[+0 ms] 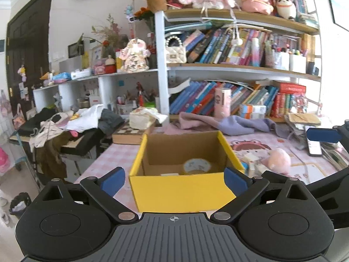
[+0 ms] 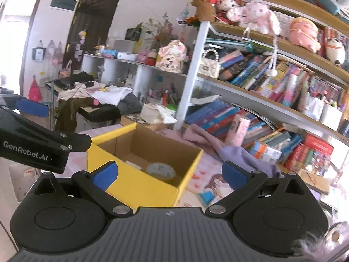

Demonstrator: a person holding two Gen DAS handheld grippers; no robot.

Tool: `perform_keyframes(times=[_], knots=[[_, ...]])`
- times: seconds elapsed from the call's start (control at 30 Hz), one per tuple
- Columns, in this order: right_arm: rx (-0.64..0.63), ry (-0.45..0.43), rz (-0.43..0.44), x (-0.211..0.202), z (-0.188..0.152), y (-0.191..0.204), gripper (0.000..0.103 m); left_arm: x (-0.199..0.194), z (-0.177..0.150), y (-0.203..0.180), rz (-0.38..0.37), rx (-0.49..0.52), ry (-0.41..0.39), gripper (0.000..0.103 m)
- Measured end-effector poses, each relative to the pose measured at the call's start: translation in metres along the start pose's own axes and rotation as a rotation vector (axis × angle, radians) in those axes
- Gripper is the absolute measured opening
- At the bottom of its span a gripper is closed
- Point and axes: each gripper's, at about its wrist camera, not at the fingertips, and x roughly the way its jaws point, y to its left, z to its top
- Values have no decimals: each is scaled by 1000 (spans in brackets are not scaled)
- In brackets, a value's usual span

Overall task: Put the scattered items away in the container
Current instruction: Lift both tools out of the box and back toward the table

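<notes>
Left gripper standing wide open, nothing between the blue pads, hovering just before the near wall of the yellow cardboard box. Right gripper likewise gaping wide and empty, sitting off the box's corner. Lying on the box floor: a roll of patterned tape and a flat white item, too small to tell what. Resting on the pink desk mat just right of the box: a pink plush toy. Trailing behind the box, a lilac cloth; beyond it, a bookshelf crowded with books.
</notes>
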Motion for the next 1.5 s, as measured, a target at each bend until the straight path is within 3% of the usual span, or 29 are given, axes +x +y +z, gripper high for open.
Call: perform_keyframes(times=[0.2,0.33,0.47,0.67,1.0,1.17,1.5], knots=[[22,8,-87,-22,-22,-4,103,-10,-20,-10,-19,-27,-3,99],[28,83,-192,-25,-39,-5,103,-9,-31,-17,-34,-34,48,99],[92,150,-222,-26,-55,-12,103,-7,-42,-27,-35,10,83,99],[136,184,-235,-30,-71,-16,103,-3,-56,-37,-32,51,152,99],[138,231,-205,-28,-81,-20,103,7,-62,-54,-83,77,191,99],[143,312,-198,-21,-86,-23,103,13,-64,-58,-91,77,209,99],[165,329,-213,-24,-90,-27,103,18,-66,-67,-151,101,243,99]])
